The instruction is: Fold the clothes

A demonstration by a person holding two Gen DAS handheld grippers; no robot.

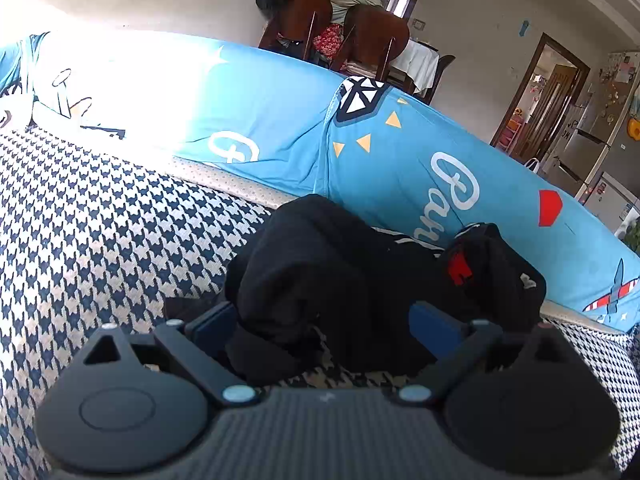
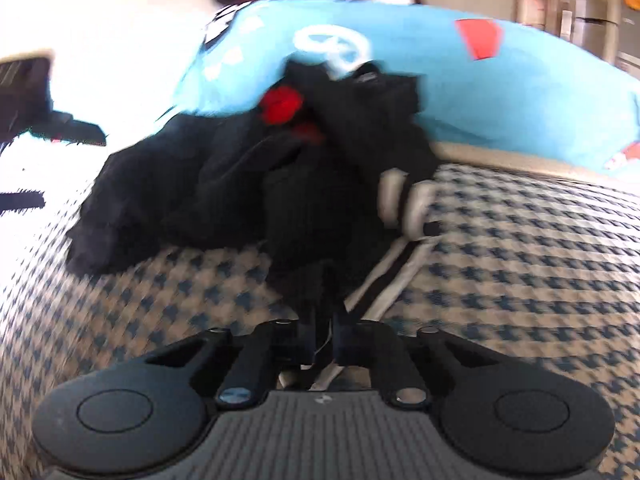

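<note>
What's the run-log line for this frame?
left gripper: open, straddling black garment | right gripper: shut on garment | surface: houndstooth cushion

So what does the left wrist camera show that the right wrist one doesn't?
Only the left wrist view shows brown chairs, a doorway, and the left gripper open around the black garment. Only the right wrist view shows white stripes on the garment, with the right gripper shut on it. Both show the blue cover and houndstooth surface.

Both wrist views sit low and close, facing forward — sharing the black garment [image 1: 320, 264] [image 2: 224, 184] and blue cover [image 1: 400, 160] [image 2: 500, 96].
</note>
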